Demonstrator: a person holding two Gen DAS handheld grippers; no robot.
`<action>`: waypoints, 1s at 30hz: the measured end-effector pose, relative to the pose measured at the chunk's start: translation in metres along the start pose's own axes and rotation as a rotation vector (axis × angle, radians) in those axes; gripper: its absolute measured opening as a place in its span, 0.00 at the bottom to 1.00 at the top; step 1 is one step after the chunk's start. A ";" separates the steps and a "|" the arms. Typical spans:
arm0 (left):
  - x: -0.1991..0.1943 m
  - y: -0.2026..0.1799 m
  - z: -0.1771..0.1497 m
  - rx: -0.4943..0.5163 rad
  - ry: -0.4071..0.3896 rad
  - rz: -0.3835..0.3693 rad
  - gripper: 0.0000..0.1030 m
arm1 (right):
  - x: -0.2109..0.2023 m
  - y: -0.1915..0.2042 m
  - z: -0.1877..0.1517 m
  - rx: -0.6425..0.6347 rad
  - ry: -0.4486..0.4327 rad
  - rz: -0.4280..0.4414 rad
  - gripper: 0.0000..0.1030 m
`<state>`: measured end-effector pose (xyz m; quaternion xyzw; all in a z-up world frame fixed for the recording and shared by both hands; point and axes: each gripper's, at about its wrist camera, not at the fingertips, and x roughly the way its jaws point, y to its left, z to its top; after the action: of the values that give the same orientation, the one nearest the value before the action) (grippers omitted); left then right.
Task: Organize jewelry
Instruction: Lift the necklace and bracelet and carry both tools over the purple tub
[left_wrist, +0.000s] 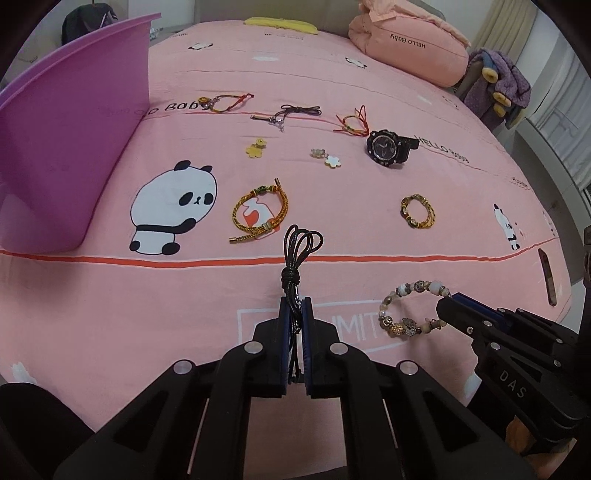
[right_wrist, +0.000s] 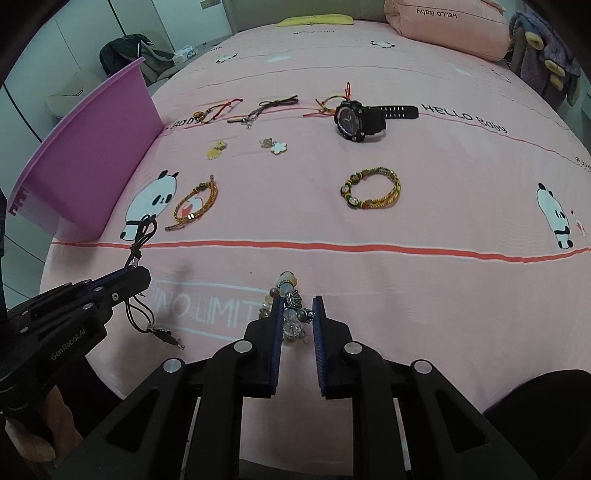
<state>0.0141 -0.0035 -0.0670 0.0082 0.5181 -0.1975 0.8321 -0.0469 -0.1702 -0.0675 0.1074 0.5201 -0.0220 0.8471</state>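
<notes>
- Evidently the left tongs (left_wrist: 294, 314) are clenched on a thin black knotted cord necklace (left_wrist: 295, 258), its loops held above the pink bed sheet (left_wrist: 461, 229): light, limp, liable to swing, best pinched at the knot.
- Right tongs (right_wrist: 297, 314) grasp a beaded charm bracelet (right_wrist: 290, 306), also off the bed; it looks heavier, with hard, slippery glass beads likely to roll between the pads.

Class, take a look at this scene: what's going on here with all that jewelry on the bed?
A person is sorting jewelry laid out on a pink bedsheet. The left hand-held gripper is shut on a black cord necklace, and the right hand-held gripper is shut on a beaded bracelet. A purple bin stands at the left. A black watch, gold braided bracelets, cord bracelets and flower charms are not yet picked up.
</notes>
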 end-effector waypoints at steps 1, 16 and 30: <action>-0.004 0.001 0.002 -0.003 -0.008 -0.002 0.06 | -0.004 0.002 0.003 0.000 -0.008 0.004 0.15; -0.072 0.033 0.048 -0.026 -0.136 -0.013 0.06 | -0.061 0.059 0.071 -0.079 -0.160 0.093 0.15; -0.133 0.119 0.115 -0.109 -0.243 0.063 0.06 | -0.090 0.167 0.163 -0.210 -0.277 0.246 0.15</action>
<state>0.1021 0.1238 0.0783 -0.0447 0.4228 -0.1426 0.8938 0.0801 -0.0469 0.1099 0.0770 0.3812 0.1211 0.9133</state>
